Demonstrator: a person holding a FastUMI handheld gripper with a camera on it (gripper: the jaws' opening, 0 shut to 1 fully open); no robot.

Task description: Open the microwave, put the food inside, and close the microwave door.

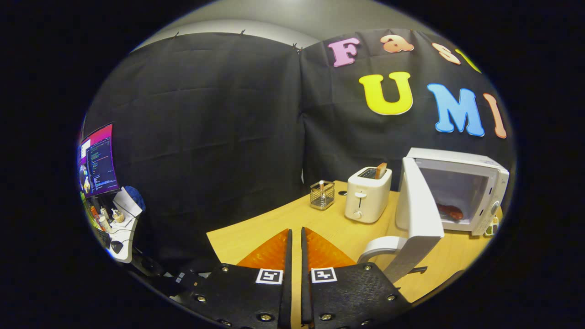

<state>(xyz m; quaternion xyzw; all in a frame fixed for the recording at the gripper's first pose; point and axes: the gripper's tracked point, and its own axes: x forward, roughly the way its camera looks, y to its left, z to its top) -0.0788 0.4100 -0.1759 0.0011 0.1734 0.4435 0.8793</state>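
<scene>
While the microwave (475,183) stood at the far right of the wooden table (256,233), its door (418,214) was seen swung wide open toward the gripper, with the handle (379,246) facing outward. A reddish piece of food (450,211) was seen lying on the floor of the cavity, so the opening and the loading were judged to be done. Only the closing of the door was judged to be left. The gripper (295,237) was held over the near edge of the table, well apart from the door and to its left; its fingers were brought almost together, with only a narrow slit between them, and nothing was held in them. A white toaster (368,194) with a slice standing in one slot was seen between the gripper and the microwave, and a small wire basket (322,195) stood just beside it on the left. It was judged that the door would have to be reached from its outer face and pushed round to the cavity. A monitor (98,160) was seen off the table at the far left.
</scene>
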